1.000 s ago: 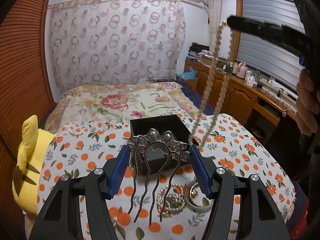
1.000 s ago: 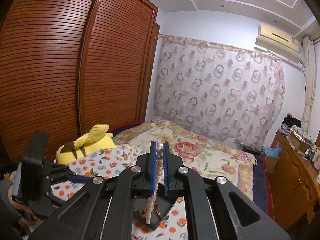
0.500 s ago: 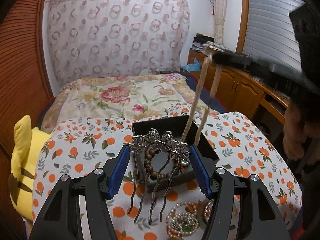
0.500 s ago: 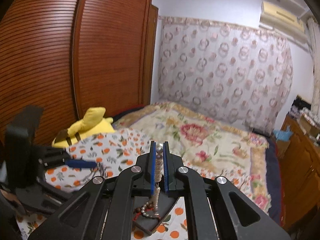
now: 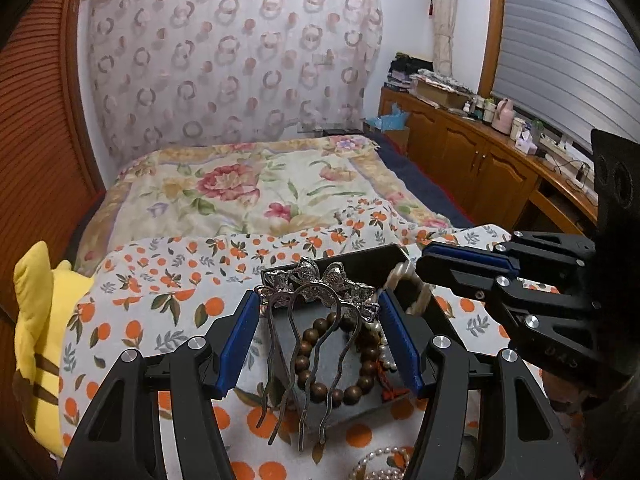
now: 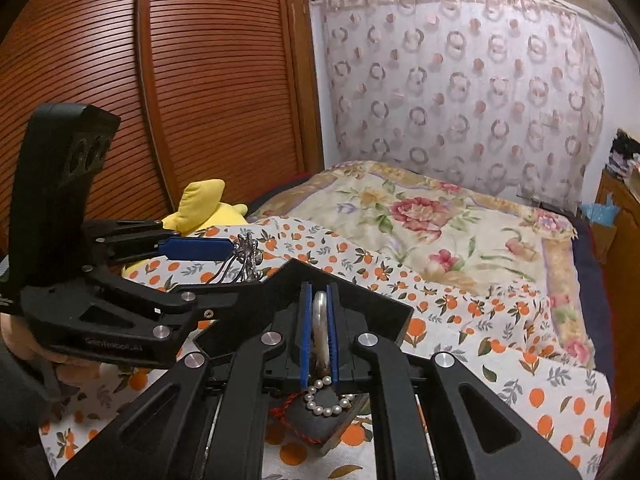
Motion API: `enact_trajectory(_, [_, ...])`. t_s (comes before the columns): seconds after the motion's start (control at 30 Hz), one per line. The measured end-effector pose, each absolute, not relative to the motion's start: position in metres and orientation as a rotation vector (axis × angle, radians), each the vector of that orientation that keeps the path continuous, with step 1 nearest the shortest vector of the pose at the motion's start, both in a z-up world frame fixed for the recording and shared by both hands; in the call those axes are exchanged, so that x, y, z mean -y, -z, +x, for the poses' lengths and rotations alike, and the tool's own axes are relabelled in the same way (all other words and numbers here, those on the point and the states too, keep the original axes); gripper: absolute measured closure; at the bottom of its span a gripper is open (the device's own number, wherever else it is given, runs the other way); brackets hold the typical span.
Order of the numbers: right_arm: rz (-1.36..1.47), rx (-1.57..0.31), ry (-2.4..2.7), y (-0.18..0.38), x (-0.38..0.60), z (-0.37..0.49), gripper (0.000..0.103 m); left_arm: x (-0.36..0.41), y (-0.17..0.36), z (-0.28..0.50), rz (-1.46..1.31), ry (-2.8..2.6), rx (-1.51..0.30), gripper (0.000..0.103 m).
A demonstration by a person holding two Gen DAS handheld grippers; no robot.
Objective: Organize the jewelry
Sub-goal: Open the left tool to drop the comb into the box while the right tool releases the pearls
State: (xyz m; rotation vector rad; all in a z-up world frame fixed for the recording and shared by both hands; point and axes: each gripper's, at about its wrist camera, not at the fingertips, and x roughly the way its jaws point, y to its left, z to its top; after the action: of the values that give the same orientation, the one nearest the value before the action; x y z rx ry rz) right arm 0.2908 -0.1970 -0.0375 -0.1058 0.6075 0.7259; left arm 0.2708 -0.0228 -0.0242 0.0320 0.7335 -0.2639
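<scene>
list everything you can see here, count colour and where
hair comb: 1, silver, in left claw, over box
pearl necklace: 1, cream, pinched in right claw, draping into box
box: 1, black, on orange-print cloth
bead bracelet: 1, brown, in box
pearl jewelry: white, on cloth before the box, count unclear
cloth: 1, white with oranges
plush toy: 1, yellow, left
left claw: 1, black, blue pads
right claw: 1, black, blue pads

Home bedroom, floral bed (image 5: 256,196), wooden wardrobe (image 6: 168,92), curtain (image 5: 236,64)
</scene>
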Motion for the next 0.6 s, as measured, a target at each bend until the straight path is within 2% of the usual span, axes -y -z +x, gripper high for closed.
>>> enact_trajectory(0.03, [-0.104,-0.610,-0.725,0.039,0.198,0.292,0.082,0.024,0.026,0.273,0.031,0.266,-0.739,0.044])
enact_trajectory(0.1, [-0.092,-0.613,-0.717,0.038,0.203,0.295,0.068,0.024,0.028,0.276,0.032,0.268,-0.743,0.044])
enact_trajectory(0.6, [-0.040,-0.622,-0.629,0.031,0.233,0.309,0.068,0.040,0.034,0.281,0.058,0.298,-0.760,0.044])
